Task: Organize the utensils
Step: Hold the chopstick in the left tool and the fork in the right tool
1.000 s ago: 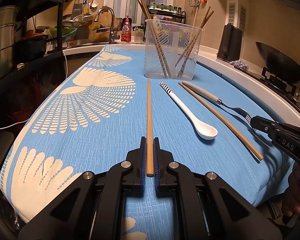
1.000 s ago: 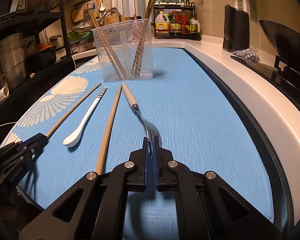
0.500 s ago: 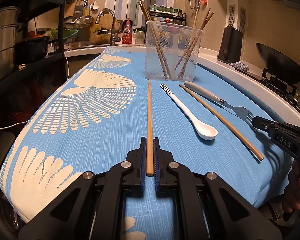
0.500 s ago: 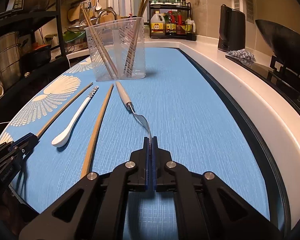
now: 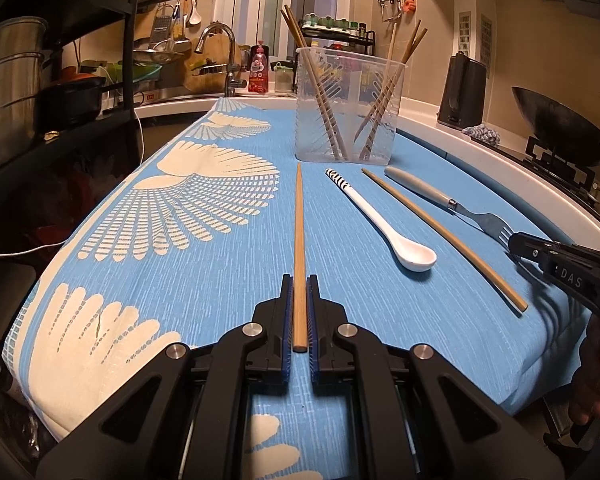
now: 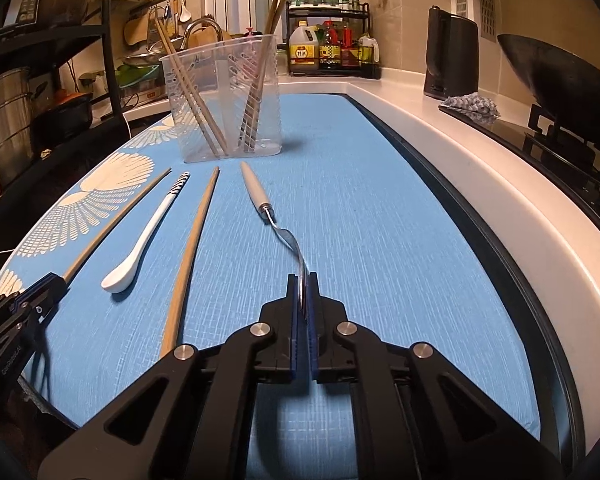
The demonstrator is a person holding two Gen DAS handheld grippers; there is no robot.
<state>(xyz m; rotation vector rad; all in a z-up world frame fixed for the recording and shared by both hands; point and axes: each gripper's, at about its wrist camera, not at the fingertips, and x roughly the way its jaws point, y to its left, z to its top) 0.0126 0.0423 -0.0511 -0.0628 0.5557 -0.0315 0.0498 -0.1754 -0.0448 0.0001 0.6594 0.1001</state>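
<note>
My left gripper is shut on the near end of a wooden chopstick that lies straight ahead on the blue cloth. My right gripper pinches the head of a grey-handled fork, turned on edge, and its jaws are opening slightly. Between the two lie a white spoon with a striped handle and a second chopstick. A clear plastic holder with several chopsticks stands beyond them. The right gripper shows at the far right of the left wrist view, and the left gripper at the lower left of the right wrist view.
A white counter edge runs along the right of the cloth, with a wok on a stove and a dark kettle behind it. A sink tap and a black shelf rack with pots stand at the left.
The right gripper closed on the fork's tines and the fork rolled from flat onto its edge. The left gripper and its chopstick have stayed put.
</note>
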